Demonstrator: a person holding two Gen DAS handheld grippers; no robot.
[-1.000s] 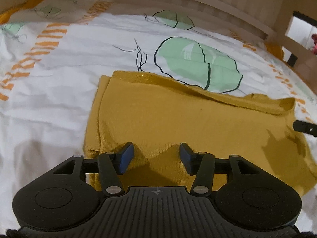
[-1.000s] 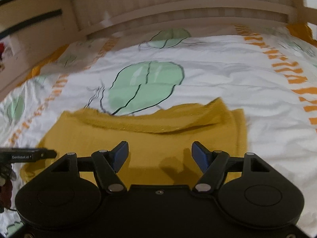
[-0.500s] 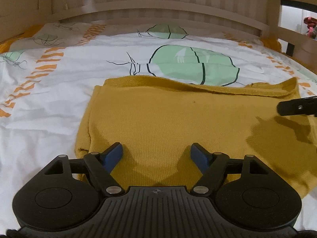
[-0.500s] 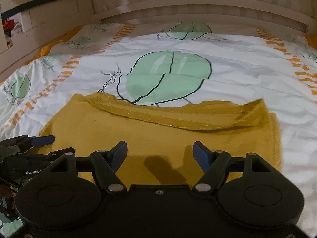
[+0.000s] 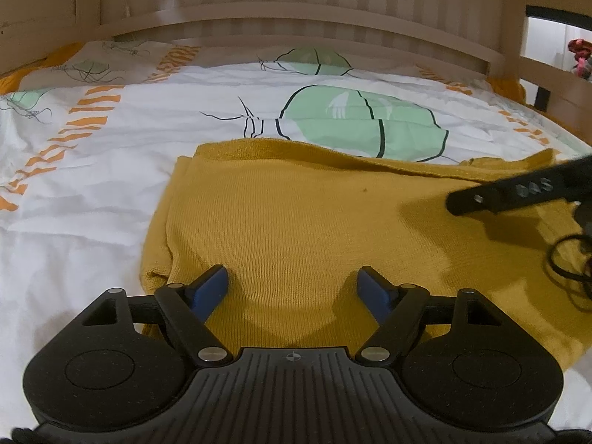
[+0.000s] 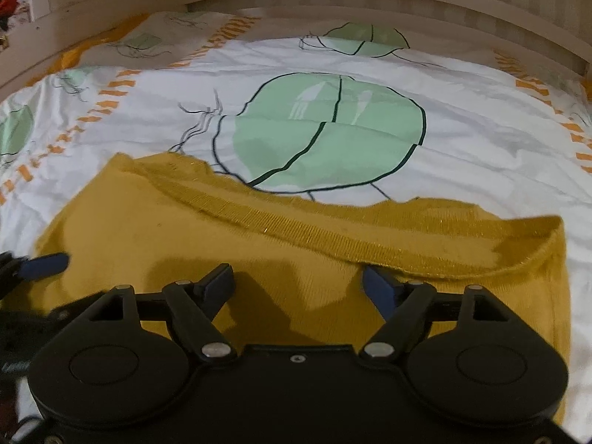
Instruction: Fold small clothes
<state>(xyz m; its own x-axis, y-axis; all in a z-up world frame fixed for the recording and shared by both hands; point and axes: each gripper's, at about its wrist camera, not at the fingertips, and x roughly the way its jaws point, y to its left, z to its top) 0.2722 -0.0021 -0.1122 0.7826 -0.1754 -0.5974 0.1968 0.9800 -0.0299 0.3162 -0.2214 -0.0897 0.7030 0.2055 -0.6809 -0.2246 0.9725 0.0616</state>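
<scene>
A mustard-yellow knit garment [image 5: 314, 218] lies folded flat on the bed, its ribbed hem along the far edge; it also shows in the right wrist view [image 6: 259, 251]. My left gripper [image 5: 294, 283] is open and empty, low over the garment's near left part. My right gripper [image 6: 298, 283] is open and empty, low over the garment's near right part, just short of the ribbed hem [image 6: 333, 236]. The right gripper's finger [image 5: 518, 192] reaches into the left wrist view from the right. The left gripper's blue fingertip [image 6: 48, 262] shows at the left of the right wrist view.
The bed sheet [image 5: 111, 170] is white with green leaf prints and orange dashes. A slatted wooden headboard [image 5: 296, 14] runs along the far side, with a wooden rail [image 5: 555, 88] at the right. A black cable [image 5: 569, 259] hangs by the right gripper.
Both grippers have drawn closer together over the garment and both views have swung towards the headboard. The left jaws have opened wider. The garment has not moved.
</scene>
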